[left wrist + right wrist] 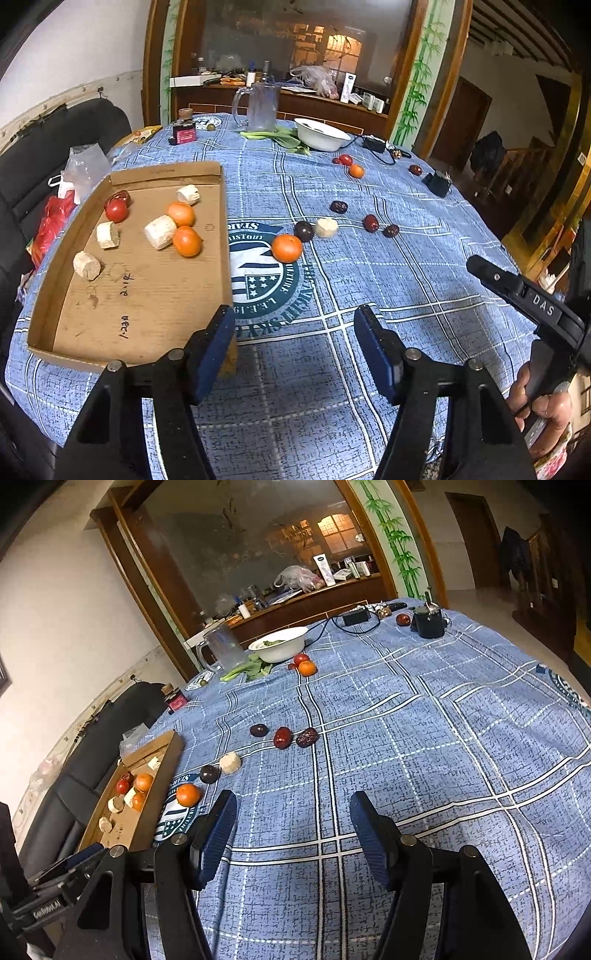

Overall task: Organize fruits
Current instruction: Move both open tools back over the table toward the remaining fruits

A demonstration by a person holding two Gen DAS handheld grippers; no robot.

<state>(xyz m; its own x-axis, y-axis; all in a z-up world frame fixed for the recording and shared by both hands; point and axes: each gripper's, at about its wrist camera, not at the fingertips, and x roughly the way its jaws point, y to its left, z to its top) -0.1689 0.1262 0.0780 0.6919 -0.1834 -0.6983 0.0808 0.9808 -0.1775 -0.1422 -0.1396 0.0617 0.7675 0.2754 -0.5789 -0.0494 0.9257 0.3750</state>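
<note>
A cardboard tray (155,302) on the left of the blue tablecloth holds two oranges (187,241), a tomato (116,210), a red date and several pale chunks (160,232). To its right on the cloth lie an orange (287,248), a dark plum (303,231), a pale chunk (327,227) and red dates (371,222). My left gripper (295,321) hangs open over bare cloth by the tray's near right corner, nothing between its fingers. My right gripper (293,805) is open and empty too, with the loose orange (188,794) ahead to its left and the dates (282,737) beyond it.
At the far side stand a white bowl (321,134), a glass mug (263,107), leafy greens, a dark jar (183,129), another orange (356,171) with a tomato, and black chargers with a cable (437,182). A black sofa with plastic bags (79,170) borders the table's left edge.
</note>
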